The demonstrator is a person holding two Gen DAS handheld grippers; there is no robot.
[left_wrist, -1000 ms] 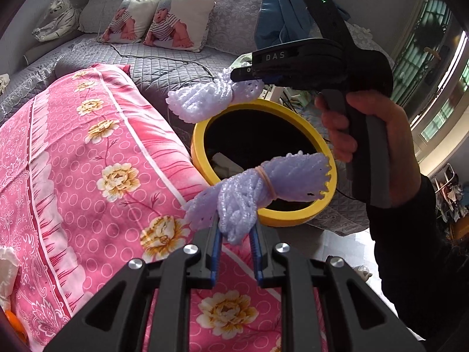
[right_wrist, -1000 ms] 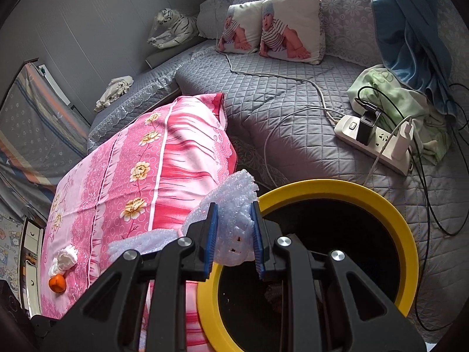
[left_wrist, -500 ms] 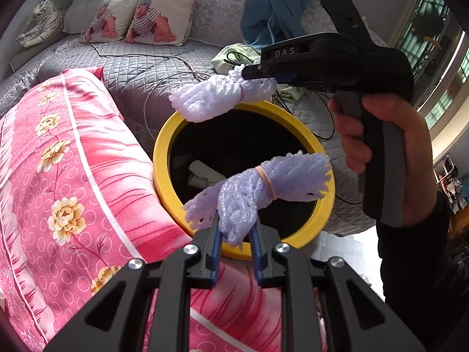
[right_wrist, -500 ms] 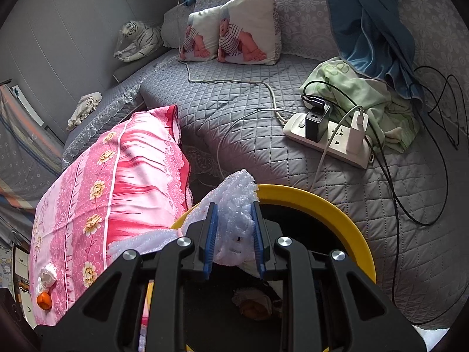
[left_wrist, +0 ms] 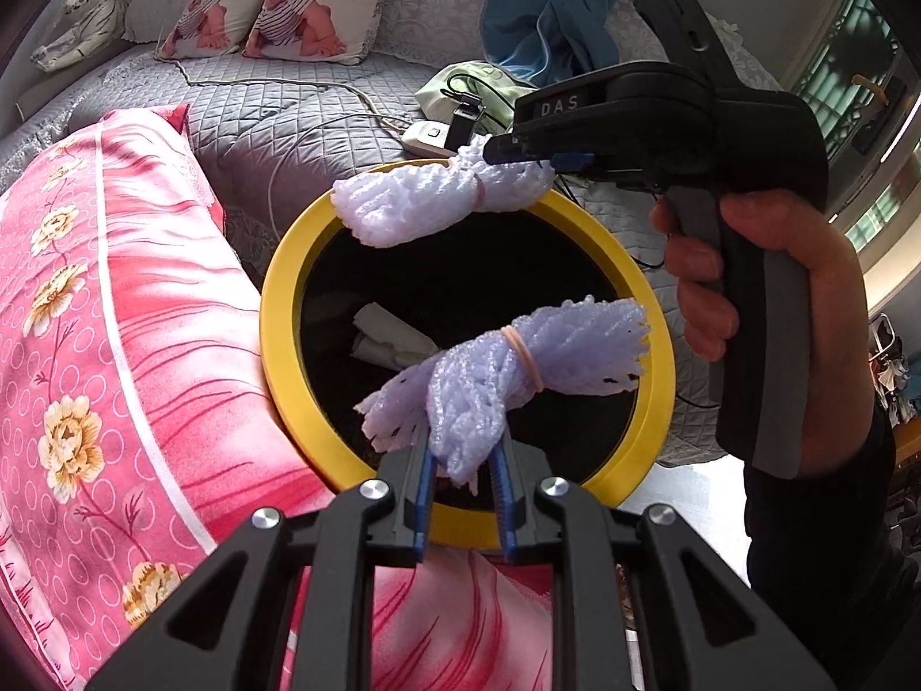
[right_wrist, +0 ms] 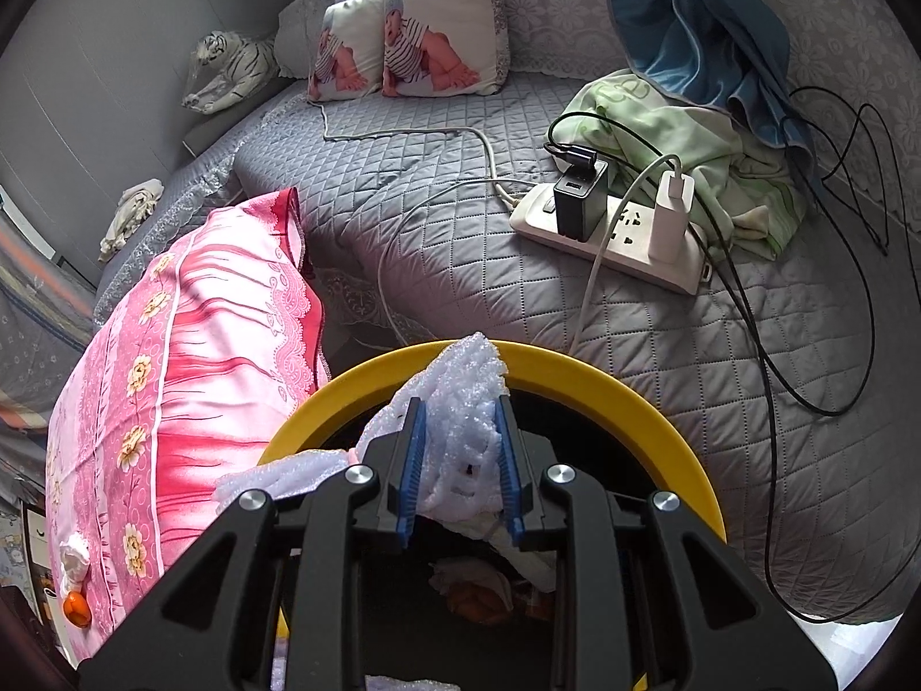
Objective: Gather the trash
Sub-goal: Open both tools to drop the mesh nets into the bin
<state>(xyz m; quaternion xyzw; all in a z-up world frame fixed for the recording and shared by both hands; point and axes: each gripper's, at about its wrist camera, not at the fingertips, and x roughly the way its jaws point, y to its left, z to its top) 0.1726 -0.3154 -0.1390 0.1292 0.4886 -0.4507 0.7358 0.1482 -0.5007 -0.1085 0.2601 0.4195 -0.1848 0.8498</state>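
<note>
Left wrist view: the left gripper (left_wrist: 460, 460) pinches a bundle of lavender foam fruit netting (left_wrist: 518, 363), its blue pads pressed on the bundle's near end. A rubber band (left_wrist: 522, 358) cinches the bundle at mid-length. The bundle hangs over the open mouth of the yellow-rimmed trash bin (left_wrist: 276, 311), above crumpled paper (left_wrist: 385, 340) inside. A hand (left_wrist: 765, 293) holds the right gripper (left_wrist: 506, 155), which pinches a second foam netting bundle (left_wrist: 426, 201) over the bin's far rim. A pink floral pillow (left_wrist: 115, 316) lies against the bin's left rim.

Right wrist view: the right gripper (right_wrist: 459, 460) clamps its foam netting (right_wrist: 460, 391) between both pads, over the bin (right_wrist: 633, 397). A power strip (right_wrist: 621, 236) rests on the grey quilt beyond.

Handling: the netting appears very light, soft and compressible, not fragile. A grip near the banded waist should hold best, since loose ends deform and may cling to the pads on release.
</note>
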